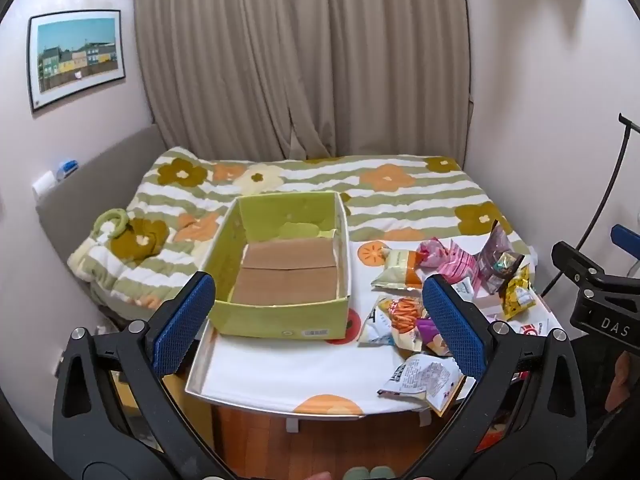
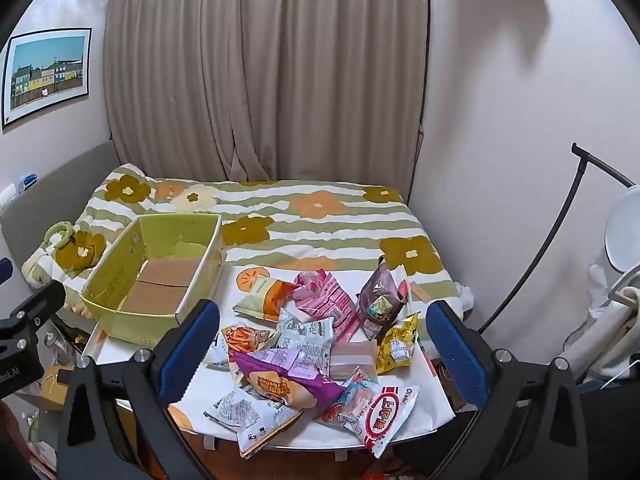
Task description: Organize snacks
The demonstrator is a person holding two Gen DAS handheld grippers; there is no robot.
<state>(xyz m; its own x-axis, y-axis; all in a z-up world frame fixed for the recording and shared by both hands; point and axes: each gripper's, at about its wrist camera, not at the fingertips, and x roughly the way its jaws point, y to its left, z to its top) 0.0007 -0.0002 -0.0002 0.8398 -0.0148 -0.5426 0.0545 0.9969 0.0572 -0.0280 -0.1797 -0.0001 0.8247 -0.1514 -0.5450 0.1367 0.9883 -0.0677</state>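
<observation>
An empty green cardboard box [image 1: 280, 316] [image 2: 132, 324] with a brown bottom stands on the left half of a small white table [image 1: 280, 376] [image 2: 424, 404]. A pile of snack packets [image 2: 316, 344] [image 1: 440, 308] covers the right half; among them are a purple bag [image 2: 288, 376], a pink one [image 2: 328, 300], a dark brown one [image 2: 380, 300] and a yellow one [image 2: 396, 344]. My left gripper [image 1: 318, 322] hovers open before the table's near edge, in front of the box. My right gripper [image 2: 322, 360] hovers open before the snack pile. Neither holds anything.
Behind the table lies a bed with a striped flower blanket [image 1: 400, 200] [image 2: 320, 220], and curtains [image 1: 300, 60] hang at the back. A black lamp stand [image 2: 532, 264] and a white lamp [image 2: 624, 236] rise at the right. Wooden floor [image 1: 320, 448] shows under the table.
</observation>
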